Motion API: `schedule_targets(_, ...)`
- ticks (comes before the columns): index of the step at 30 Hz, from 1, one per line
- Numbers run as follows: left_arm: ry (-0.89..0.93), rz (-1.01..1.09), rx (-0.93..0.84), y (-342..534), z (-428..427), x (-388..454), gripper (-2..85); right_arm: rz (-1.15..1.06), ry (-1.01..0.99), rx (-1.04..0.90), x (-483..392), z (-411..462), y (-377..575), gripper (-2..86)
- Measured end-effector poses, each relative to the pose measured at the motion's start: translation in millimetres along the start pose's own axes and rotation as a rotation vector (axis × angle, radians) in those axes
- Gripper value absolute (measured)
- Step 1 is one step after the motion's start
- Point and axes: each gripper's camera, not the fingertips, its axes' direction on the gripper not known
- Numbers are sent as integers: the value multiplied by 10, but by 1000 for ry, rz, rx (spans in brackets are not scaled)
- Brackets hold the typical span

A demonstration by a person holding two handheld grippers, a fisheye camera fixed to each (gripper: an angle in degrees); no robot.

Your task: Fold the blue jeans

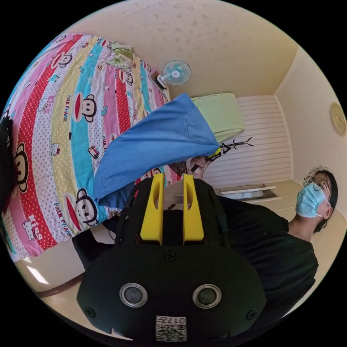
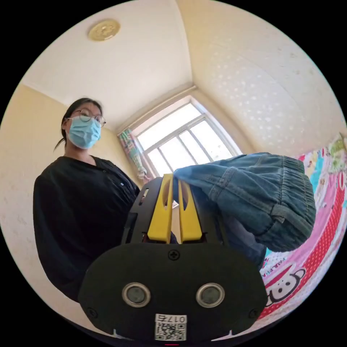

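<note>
Both cameras are tipped upward toward ceiling and walls, so the jeans are up in the air rather than laid flat. Right hand-held gripper: yellow jaws drawn narrow, a denim edge of the blue jeans passing between the tips; judged a pinch on that edge, near the elastic waistband that bunches just to the right. The rest of the garment droops right of the jaws, above the striped cartoon-print bed sheet. Left hand-held gripper: jaws also narrow, with something pale between them; whether this is the inside of the cloth I cannot tell. The blue jeans hang as a sloping panel just beyond and left of these tips, between the camera and the bed. A second gripper tip with a hand shows at the panel's far right corner, apparently holding it there. Likely reason for the hold: lifting two edges lets the legs hang straight before laying the jeans on the bed to fold. The person stands close behind both tools. A small fan sits past the bed's far end
</note>
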Motion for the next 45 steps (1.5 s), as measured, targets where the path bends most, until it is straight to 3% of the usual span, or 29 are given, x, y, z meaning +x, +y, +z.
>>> schedule_targets(2,43,78,119,-1,-209,116,141,-127,-49,-40,-255,200,-318,13)
schedule_targets(4,175,178,214,11,-338,100,172,-83,-86,-66,-326,355,-566,17)
schedule_targets(5,226,195,201,-6,-298,65,174,-40,-85,-78,-315,398,-601,18)
schedule_targets(8,597,132,-38,-146,408,-277,171,84,-85,-267,-398,823,-652,23)
schedule_targets(9,672,70,-86,-125,722,-420,129,128,-59,-362,-470,1026,-636,25)
schedule_targets(13,702,-8,152,140,951,-593,14,404,210,-610,-733,1256,-609,39)
schedule_targets(15,621,64,202,140,761,-446,6,546,418,-692,-923,1167,-609,55)
schedule_targets(19,107,332,175,61,536,493,0,595,813,-559,-1841,1024,-828,131)
schedule_targets(22,6,498,148,113,807,1149,0,487,842,-463,-2426,1353,-1000,175)
schedule_targets(27,38,673,30,372,1320,1815,17,358,1025,-429,-2787,1830,-1052,164)
schedule_targets(29,21,711,-28,470,1392,1914,43,306,973,-350,-2942,1781,-1107,82)
schedule_targets(33,45,746,51,733,991,1806,97,138,852,-386,-3316,1560,-1441,67)
schedule_targets(38,25,486,142,877,615,1112,99,-31,676,-328,-3809,1207,-1930,63)
schedule_targets(40,97,336,162,942,554,703,143,-77,541,-236,-3998,969,-2196,62)
schedule_targets(45,302,256,155,884,644,360,165,-218,182,-134,-4291,667,-2719,62)
